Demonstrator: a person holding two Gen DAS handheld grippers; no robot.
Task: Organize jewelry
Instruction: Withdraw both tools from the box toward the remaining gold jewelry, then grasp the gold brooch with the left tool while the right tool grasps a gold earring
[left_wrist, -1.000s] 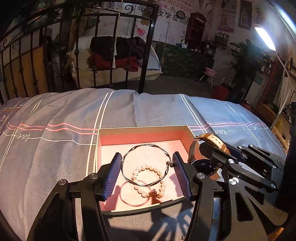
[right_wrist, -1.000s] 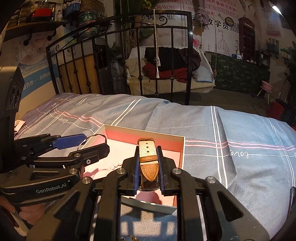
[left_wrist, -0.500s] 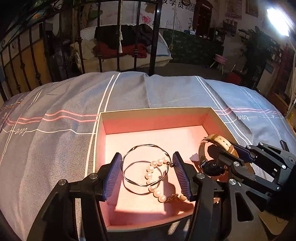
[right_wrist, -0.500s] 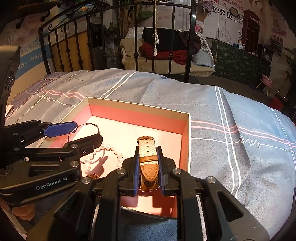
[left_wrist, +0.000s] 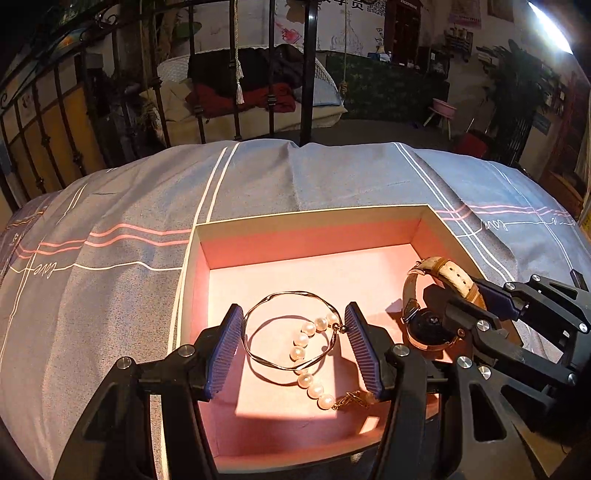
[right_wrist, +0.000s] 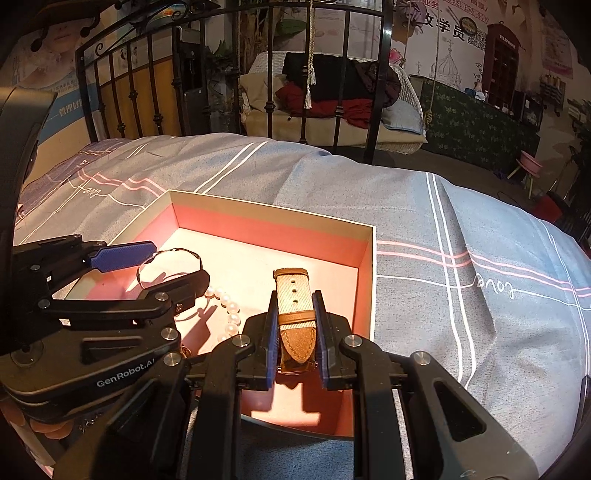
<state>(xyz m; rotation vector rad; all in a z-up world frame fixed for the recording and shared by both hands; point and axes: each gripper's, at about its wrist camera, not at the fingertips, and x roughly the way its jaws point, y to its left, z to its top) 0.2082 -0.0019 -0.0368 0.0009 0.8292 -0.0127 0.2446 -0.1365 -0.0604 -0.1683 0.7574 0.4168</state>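
Pink-lined box (left_wrist: 310, 221) sits on a grey striped bedspread (left_wrist: 110, 221), w/ a black iron bed rail (right_wrist: 229, 74) behind.

Left gripper (left_wrist: 293, 349) is over the box's near-left part, its 2 blue pads (left_wrist: 225, 350) pinching a thin wire bangle (left_wrist: 284, 295) across its width, 1 pad on each side. Bangle is held roughly level above the box floor & casts a ring shadow there. Pearl bracelet (left_wrist: 310, 354) lies on the floor under & in front of the bangle, running toward the near wall, gold clasp end by the right pad.

Right gripper (right_wrist: 295, 334) is at the box's near-right part, clamped on a watch (right_wrist: 295, 321) by the strap, tan/beige band poking fwd between the pads. In the left view the watch (left_wrist: 432, 325) shows its dark dial down low, strap looping up; can't tell if the case touches the floor.

Right-view box (right_wrist: 371, 266): bangle (right_wrist: 170, 258) & pearls (right_wrist: 227, 310) sit left of the watch.
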